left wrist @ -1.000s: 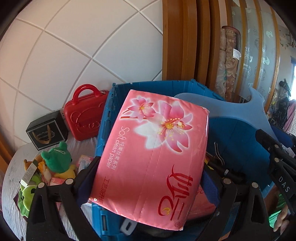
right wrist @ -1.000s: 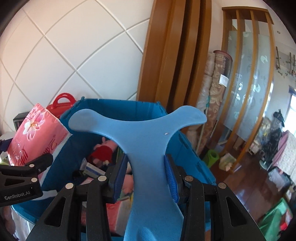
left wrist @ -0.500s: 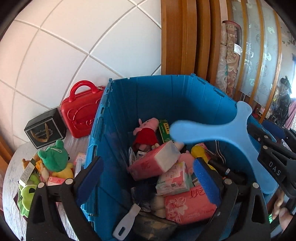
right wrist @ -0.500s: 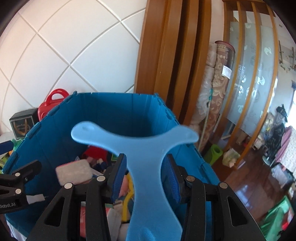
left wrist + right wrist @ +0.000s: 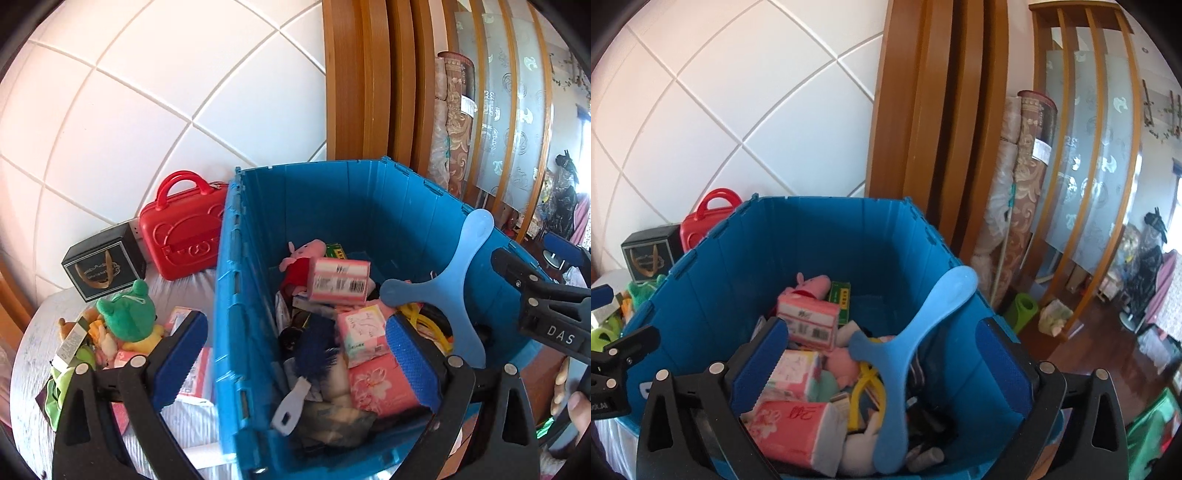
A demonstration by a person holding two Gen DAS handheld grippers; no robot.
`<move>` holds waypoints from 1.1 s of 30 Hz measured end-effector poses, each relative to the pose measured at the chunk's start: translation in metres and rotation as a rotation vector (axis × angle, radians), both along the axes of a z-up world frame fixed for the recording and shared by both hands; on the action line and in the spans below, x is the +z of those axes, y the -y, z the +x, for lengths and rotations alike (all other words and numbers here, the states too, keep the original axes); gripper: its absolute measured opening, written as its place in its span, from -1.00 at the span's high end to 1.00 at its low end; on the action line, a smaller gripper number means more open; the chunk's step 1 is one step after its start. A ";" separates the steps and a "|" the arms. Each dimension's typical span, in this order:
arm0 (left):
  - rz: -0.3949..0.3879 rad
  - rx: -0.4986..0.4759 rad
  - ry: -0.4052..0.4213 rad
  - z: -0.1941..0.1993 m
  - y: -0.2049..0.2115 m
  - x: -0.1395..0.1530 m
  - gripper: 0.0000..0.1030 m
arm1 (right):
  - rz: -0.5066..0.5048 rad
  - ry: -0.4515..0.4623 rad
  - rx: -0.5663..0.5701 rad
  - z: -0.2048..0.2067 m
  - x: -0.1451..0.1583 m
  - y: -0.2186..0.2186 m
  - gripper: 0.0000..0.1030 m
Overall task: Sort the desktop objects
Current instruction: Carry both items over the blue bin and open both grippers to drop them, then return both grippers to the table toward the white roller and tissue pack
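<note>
Left of the blue crate (image 5: 255, 258), toys crowd the tabletop (image 5: 29, 339) around the left gripper (image 5: 291, 354), jaws apart over the crate's near wall, while the right gripper (image 5: 879, 354) gapes empty above the blue boomerang (image 5: 905, 350) lying inside among pink tissue packs (image 5: 790, 424).

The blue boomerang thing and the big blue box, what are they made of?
The blue boomerang looks like soft foam: matte, flat, thick rounded edges, no shine, though thin plastic is possible. The big blue box looks like hard plastic: smooth, slightly glossy walls with moulded ribs and notched rims. The boomerang lies tilted inside the box, with both grippers open.
</note>
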State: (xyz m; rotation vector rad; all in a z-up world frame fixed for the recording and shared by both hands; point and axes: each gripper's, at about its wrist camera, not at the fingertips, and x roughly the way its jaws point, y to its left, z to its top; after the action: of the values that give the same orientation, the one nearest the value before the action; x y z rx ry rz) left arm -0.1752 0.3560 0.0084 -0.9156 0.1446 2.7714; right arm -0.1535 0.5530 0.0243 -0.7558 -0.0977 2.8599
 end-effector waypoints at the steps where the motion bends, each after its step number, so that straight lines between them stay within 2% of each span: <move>1: 0.002 0.007 0.000 0.003 0.006 0.000 -0.91 | -0.004 0.001 0.009 0.003 0.000 0.004 -1.00; 9: -0.006 0.048 -0.006 0.029 0.071 -0.007 -0.91 | -0.017 -0.001 0.115 0.028 -0.005 0.063 -1.00; 16: -0.035 0.121 -0.013 0.056 0.154 -0.025 -0.91 | -0.033 -0.052 0.248 0.056 -0.005 0.144 -1.00; 25: -0.046 0.252 0.108 0.069 0.260 -0.070 -0.91 | -0.026 0.017 0.426 0.057 -0.030 0.259 -1.00; 33: -0.038 0.362 0.237 0.067 0.335 -0.123 -0.91 | -0.039 0.144 0.514 0.045 -0.074 0.329 -1.00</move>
State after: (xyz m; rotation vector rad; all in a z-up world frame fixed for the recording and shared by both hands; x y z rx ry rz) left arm -0.1086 0.0209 -0.1146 -1.3933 -0.0104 2.9545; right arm -0.1081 0.2243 -0.0494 -1.0805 -0.2965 3.2857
